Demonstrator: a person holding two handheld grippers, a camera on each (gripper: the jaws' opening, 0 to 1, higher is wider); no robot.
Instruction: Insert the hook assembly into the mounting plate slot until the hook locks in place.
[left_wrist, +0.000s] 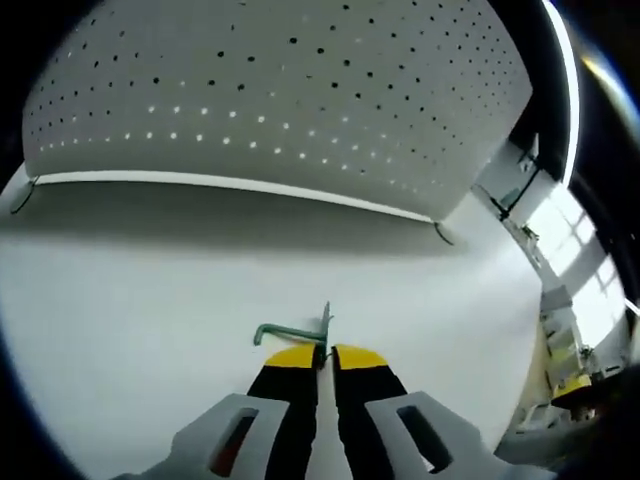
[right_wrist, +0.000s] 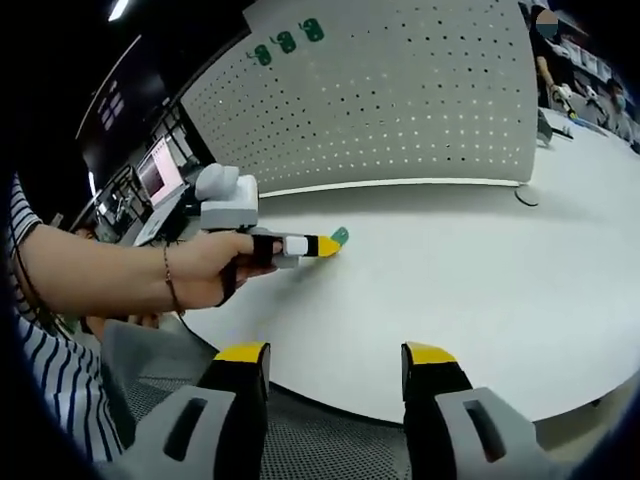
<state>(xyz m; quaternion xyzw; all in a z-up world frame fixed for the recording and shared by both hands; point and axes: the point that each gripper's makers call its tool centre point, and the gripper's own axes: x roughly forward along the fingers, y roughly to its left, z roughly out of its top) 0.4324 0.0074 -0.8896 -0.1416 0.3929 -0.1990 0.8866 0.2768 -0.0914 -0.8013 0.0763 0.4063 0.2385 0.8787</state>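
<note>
- While my left gripper (left_wrist: 322, 357) pinches the green hook (left_wrist: 295, 331) below the pegboard (left_wrist: 300, 90), it could twist loose.
- My right gripper (right_wrist: 335, 362) hangs wide open, empty.

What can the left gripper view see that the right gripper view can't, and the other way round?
The left gripper view alone shows the green hook's bent shape close up, pinched between the left gripper's shut yellow tips.

The right gripper view alone shows the right gripper open and empty, the person's hand holding the left gripper, a striped sleeve, green hooks hanging high on the board, and people at the far right.

Both show the white pegboard, the white table, the left gripper and the green hook.
</note>
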